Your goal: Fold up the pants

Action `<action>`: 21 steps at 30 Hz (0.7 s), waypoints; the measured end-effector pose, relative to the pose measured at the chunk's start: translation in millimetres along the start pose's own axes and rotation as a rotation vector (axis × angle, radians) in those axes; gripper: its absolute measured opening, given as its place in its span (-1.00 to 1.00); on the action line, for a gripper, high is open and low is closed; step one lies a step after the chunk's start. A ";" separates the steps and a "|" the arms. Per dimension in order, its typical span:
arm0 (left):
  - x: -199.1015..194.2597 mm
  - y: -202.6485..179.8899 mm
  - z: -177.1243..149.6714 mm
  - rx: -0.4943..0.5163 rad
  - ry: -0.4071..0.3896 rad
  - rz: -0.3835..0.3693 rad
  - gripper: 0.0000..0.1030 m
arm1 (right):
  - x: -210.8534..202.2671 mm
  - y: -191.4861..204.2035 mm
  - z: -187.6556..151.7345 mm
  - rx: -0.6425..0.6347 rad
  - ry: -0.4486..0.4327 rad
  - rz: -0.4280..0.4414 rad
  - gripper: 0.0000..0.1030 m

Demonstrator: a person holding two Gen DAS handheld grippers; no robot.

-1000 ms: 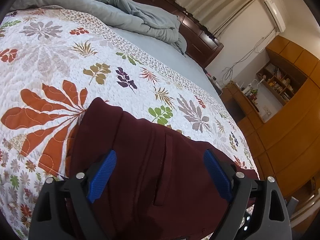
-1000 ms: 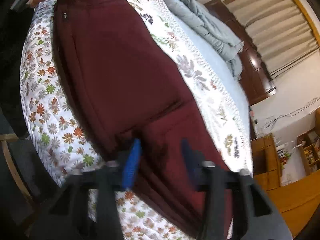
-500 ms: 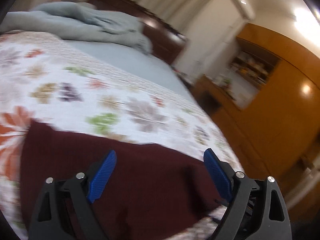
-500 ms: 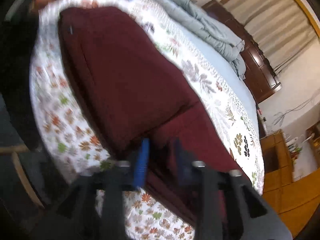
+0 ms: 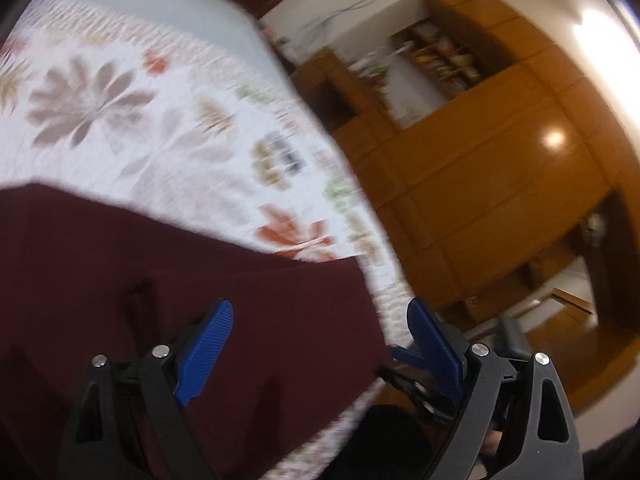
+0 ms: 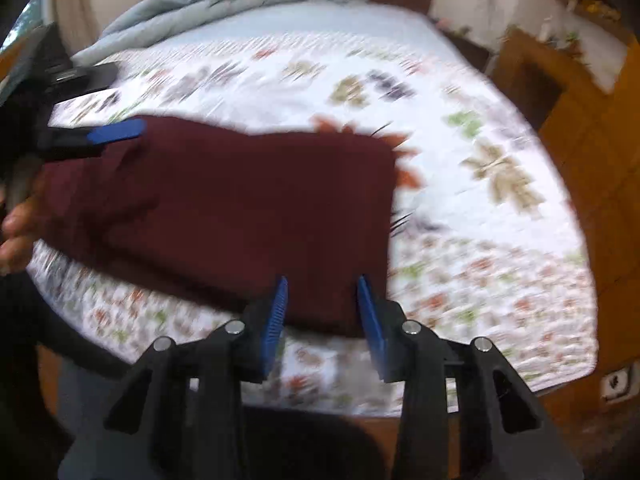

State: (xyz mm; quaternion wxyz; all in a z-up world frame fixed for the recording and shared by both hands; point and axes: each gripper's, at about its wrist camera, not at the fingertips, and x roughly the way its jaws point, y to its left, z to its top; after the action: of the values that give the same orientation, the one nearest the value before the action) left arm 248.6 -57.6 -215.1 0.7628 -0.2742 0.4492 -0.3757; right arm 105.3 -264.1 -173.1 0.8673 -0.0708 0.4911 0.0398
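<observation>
Right wrist view: maroon pants [image 6: 240, 200] lie folded on the bedspread [image 6: 480, 240]; soft and floppy, best pinched at the folded edge. Right tongs [image 6: 322, 312] and left tongs [image 5: 320, 344] both gape, holding nothing.

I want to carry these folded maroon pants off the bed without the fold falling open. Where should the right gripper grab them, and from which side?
Probably the near right corner of the pants, which sits just ahead of the open right gripper. Come in low from the bed's near edge, sliding one finger under the stacked layers above the quilt. The straight right-hand edge there looks like the thick fold, so clamping it should hold every layer.
</observation>
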 end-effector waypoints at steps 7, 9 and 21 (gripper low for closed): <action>-1.9 34.2 -11.7 -0.061 -0.013 -0.003 0.27 | -12.1 -22.6 14.9 0.067 -0.061 0.149 -0.35; -2.4 32.0 -14.6 -0.043 -0.015 0.006 0.27 | -7.8 -40.2 36.6 0.125 -0.092 0.164 -0.34; -137.2 17.1 -30.9 -0.085 -0.262 0.053 0.67 | 32.4 -2.8 102.9 0.119 -0.022 0.292 -0.27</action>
State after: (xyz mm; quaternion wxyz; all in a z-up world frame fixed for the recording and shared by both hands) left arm 183.6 62.1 -176.1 0.8125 -0.3409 0.3681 -0.2969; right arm 209.4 -250.2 -148.4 0.8603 0.0534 0.4882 0.1368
